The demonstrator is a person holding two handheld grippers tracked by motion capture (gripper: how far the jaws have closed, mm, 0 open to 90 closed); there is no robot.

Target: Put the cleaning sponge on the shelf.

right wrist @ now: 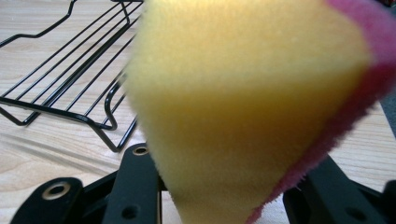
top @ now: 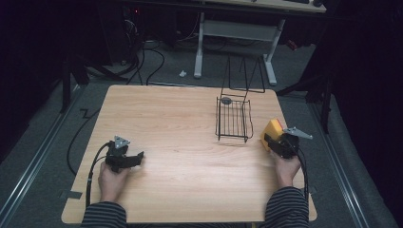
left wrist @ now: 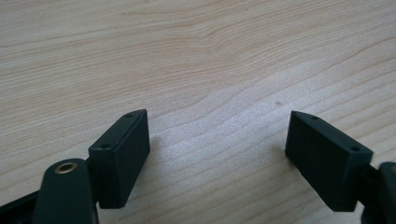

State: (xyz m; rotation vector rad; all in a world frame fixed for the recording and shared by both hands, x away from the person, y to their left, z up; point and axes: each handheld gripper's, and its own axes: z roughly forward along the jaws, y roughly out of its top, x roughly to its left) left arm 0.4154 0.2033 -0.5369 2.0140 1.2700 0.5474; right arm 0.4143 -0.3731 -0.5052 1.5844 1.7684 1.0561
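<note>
The right gripper [top: 278, 141] clamps a yellow sponge [right wrist: 243, 107] with a pink edge between its 2 jaws, at the table's [top: 180, 137] right edge, just right of the black wire rack [top: 234, 118]. The left gripper [left wrist: 217, 156] rests near the left, its jaws spread wide over bare wood, holding nothing.

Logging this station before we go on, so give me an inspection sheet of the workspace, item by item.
Surface: light wooden table, bare grain between things.
Job's things: black wire rack with a small dark round piece in its far corner; yellow sponge with a pink edge.
Clutter: nothing seen.
Grippers: left gripper on the table, jaws apart, nothing between; right gripper shut on the sponge beside the rack.
Cables: one trails from each gripper; more on the floor.
Surroundings: dark room, white desk frame beyond.
</note>
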